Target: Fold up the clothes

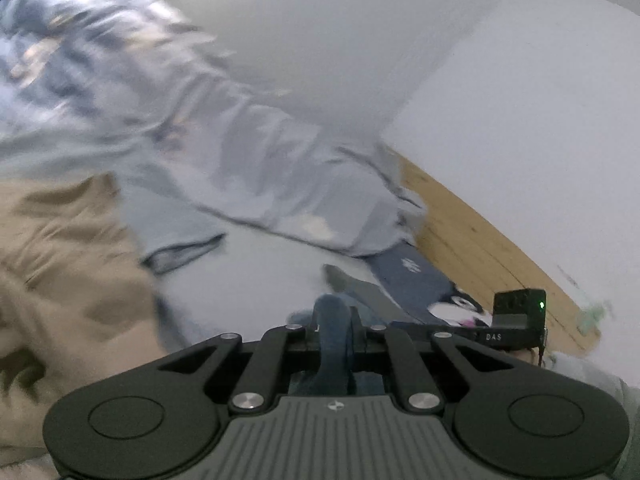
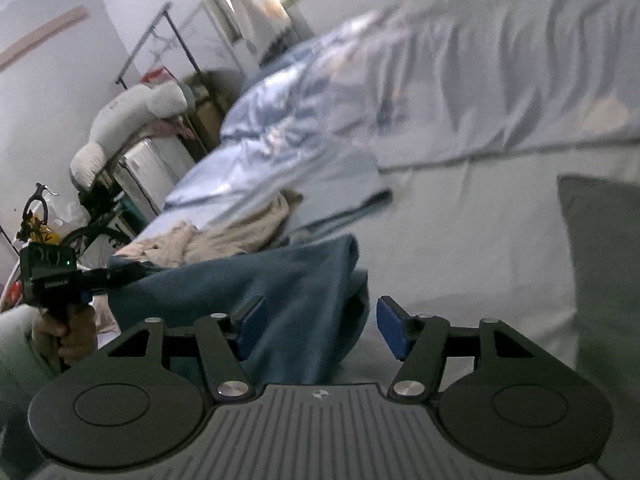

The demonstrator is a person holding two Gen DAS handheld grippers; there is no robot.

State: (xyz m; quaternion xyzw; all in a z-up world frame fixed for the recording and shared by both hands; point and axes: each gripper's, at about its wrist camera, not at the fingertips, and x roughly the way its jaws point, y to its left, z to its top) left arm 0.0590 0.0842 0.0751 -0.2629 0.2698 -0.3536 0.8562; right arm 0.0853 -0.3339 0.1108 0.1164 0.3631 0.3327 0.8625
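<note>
A dark blue garment (image 2: 288, 280) lies bunched on the white bed sheet (image 2: 460, 240). My left gripper (image 1: 335, 322) is shut on a fold of the dark blue garment (image 1: 332, 344); in the right wrist view the left gripper (image 2: 128, 273) bites the cloth's left edge, with a hand (image 2: 68, 332) on its grip. My right gripper (image 2: 322, 326) stands open. The garment passes between its blue pads (image 2: 252, 324), which do not press on it. The right gripper's black housing (image 1: 520, 312) shows at the right of the left wrist view.
A light blue quilt (image 2: 280, 120) and a beige cloth (image 2: 224, 236) lie on the far side of the bed. A navy garment with a cartoon print (image 1: 420, 276) lies near the wooden floor (image 1: 480, 240). A grey pillow (image 2: 600, 280) is at the right. A clothes rack (image 2: 160, 40) and a bicycle (image 2: 40, 216) stand at the left.
</note>
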